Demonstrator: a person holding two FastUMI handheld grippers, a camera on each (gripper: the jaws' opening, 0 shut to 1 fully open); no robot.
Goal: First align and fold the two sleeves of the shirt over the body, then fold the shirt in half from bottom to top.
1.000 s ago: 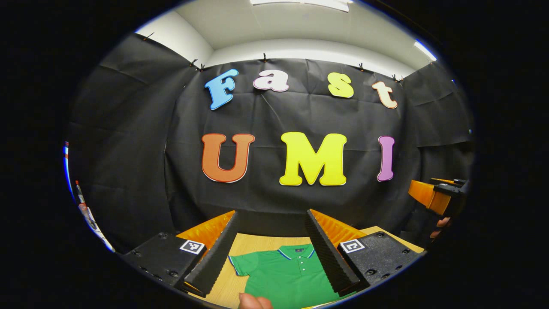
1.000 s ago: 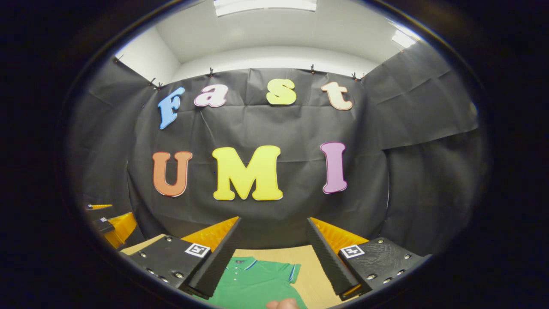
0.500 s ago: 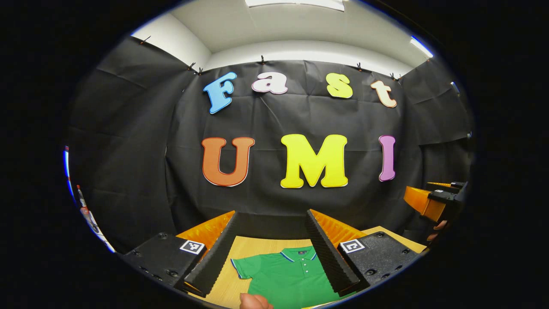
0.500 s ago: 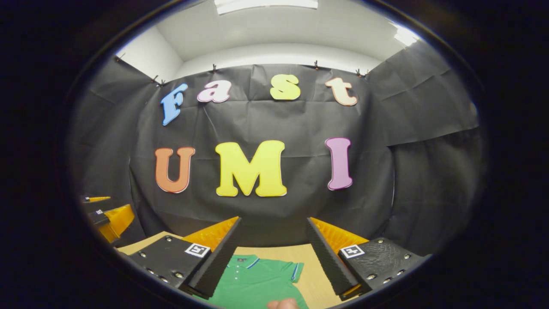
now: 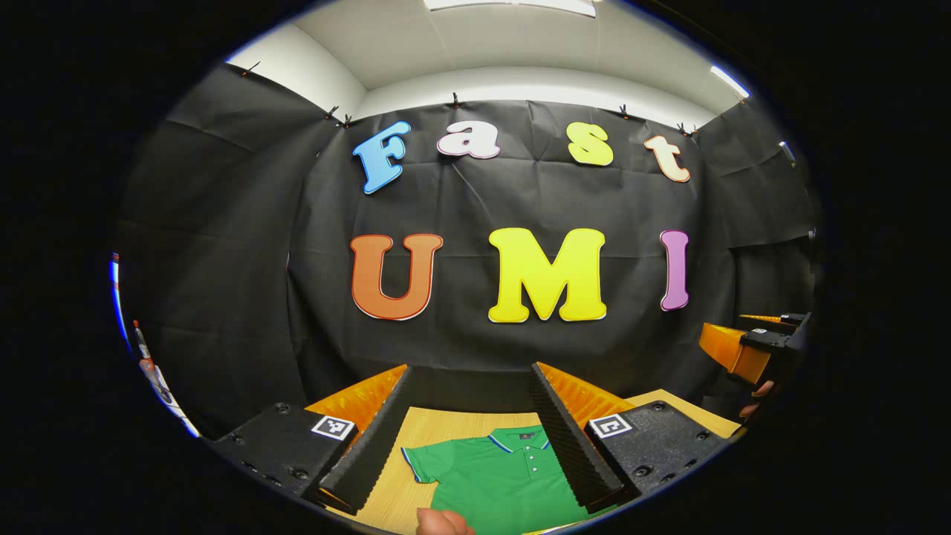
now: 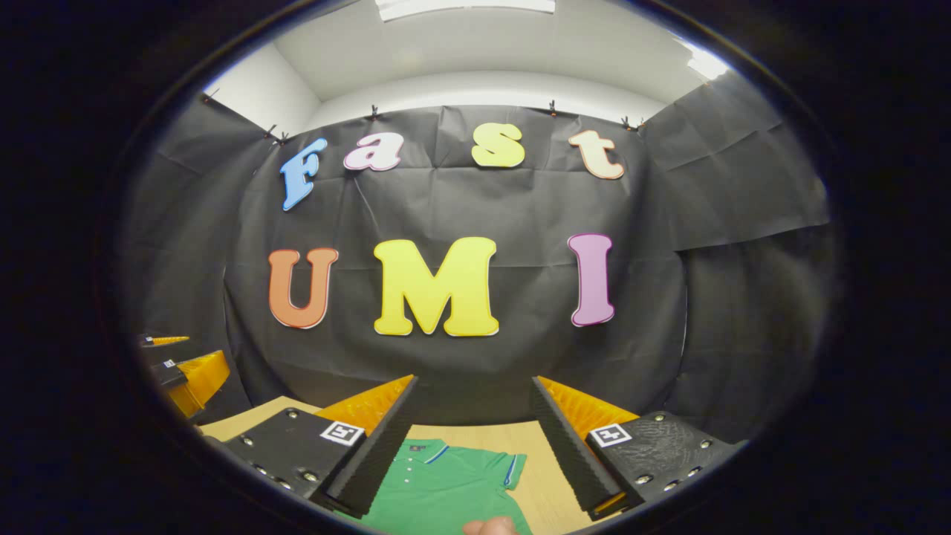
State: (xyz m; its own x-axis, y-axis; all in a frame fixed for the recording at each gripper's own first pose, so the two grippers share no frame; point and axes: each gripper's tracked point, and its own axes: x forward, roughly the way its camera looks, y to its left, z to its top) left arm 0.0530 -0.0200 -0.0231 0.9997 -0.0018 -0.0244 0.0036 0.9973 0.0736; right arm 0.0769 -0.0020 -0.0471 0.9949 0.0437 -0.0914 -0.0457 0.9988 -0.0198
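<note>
A green polo shirt (image 5: 498, 479) lies flat on the wooden table (image 5: 431, 431), collar toward the back wall. In the left gripper view its one short sleeve (image 5: 417, 459) spreads out to the side. My left gripper (image 5: 469, 369) hovers above the shirt, open and holding nothing. In the right gripper view the shirt (image 6: 446, 487) shows its other sleeve (image 6: 513, 469) spread out. My right gripper (image 6: 473, 380) is open above it, nothing between its fingers. Each gripper appears at the edge of the other's view: the right gripper (image 5: 750, 349) and the left gripper (image 6: 186, 375).
A fingertip (image 5: 442, 522) shows at the bottom of the left gripper view, another fingertip (image 6: 490, 526) at the bottom of the right gripper view. A hand (image 5: 758, 397) holds the right gripper. Bare table (image 6: 539, 449) lies beyond the shirt, up to the black wall.
Both views have drifted slightly, and a little more of the shirt shows. Both grippers stay open and the shirt has not moved.
</note>
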